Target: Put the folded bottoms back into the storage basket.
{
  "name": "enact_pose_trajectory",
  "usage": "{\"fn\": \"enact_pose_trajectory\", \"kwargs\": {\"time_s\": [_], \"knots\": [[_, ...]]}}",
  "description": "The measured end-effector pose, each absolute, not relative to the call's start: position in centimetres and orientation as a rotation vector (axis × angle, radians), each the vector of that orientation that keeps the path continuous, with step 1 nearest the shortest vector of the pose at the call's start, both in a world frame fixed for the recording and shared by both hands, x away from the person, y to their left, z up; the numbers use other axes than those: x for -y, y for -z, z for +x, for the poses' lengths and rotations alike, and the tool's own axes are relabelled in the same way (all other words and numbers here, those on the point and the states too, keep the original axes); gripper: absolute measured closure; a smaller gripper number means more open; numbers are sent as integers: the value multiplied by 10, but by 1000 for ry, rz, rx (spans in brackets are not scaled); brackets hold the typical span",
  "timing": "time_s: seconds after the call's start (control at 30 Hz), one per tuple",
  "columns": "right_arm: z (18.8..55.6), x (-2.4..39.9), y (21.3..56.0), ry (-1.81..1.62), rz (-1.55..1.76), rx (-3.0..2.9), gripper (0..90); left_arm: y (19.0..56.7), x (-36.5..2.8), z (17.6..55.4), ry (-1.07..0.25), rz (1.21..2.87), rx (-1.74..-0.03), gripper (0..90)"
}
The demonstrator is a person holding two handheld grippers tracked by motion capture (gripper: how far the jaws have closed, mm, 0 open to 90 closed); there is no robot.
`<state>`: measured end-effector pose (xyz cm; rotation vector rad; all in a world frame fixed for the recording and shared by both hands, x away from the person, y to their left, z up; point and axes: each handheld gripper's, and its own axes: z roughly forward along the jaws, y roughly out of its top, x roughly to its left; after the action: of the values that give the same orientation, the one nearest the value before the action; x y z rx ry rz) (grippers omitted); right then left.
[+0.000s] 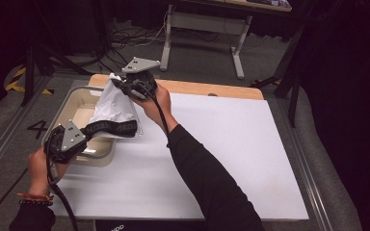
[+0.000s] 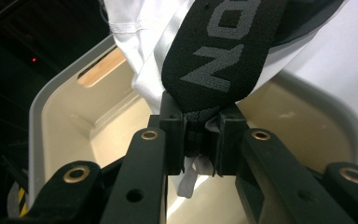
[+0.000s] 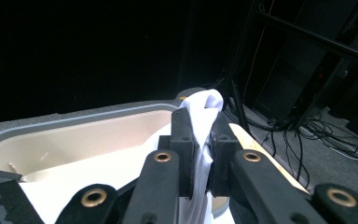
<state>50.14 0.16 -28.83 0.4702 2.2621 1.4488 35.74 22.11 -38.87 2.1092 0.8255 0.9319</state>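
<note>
both claws are clenched on the white underwear [image 1: 113,108] above the tub [image 1: 72,98] at ten o'clock on the desk [image 1: 221,144]: left claw [image 1: 87,131] pinching the black waistband [image 1: 112,128], right claw [image 1: 120,83] the far edge; lower both together, keeping it stretched.

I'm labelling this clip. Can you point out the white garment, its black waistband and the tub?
Garment [image 1: 112,103]: high view, on the white cloth held between the grippers.
Waistband [image 2: 219,51]: left gripper view, on the lettered black band above the jaws.
Tub [image 1: 63,107]: high view, on its grey left rim.
</note>
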Motion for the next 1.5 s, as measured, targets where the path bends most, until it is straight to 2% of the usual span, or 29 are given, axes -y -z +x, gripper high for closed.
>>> {"fn": "enact_pose_trajectory", "kwargs": {"time_s": [0.5, 0.97, 1.03, 1.27, 1.5], "knots": [[520, -40, 305, -1453, 515, -2317, 840, 394, -255, 357, -959, 2070, -936, 779], [516, -69, 300, -1461, 494, -2334, 840, 393, -282, 355, -1012, 2005, -1028, 779], [515, -73, 302, -1453, 492, -2345, 840, 393, -285, 354, -978, 1981, -1021, 778], [521, -73, 312, -1424, 537, -2375, 840, 399, -280, 357, -962, 2024, -1015, 777], [534, -65, 340, -1412, 633, -2395, 838, 407, -272, 362, -938, 2086, -1009, 772]]}}
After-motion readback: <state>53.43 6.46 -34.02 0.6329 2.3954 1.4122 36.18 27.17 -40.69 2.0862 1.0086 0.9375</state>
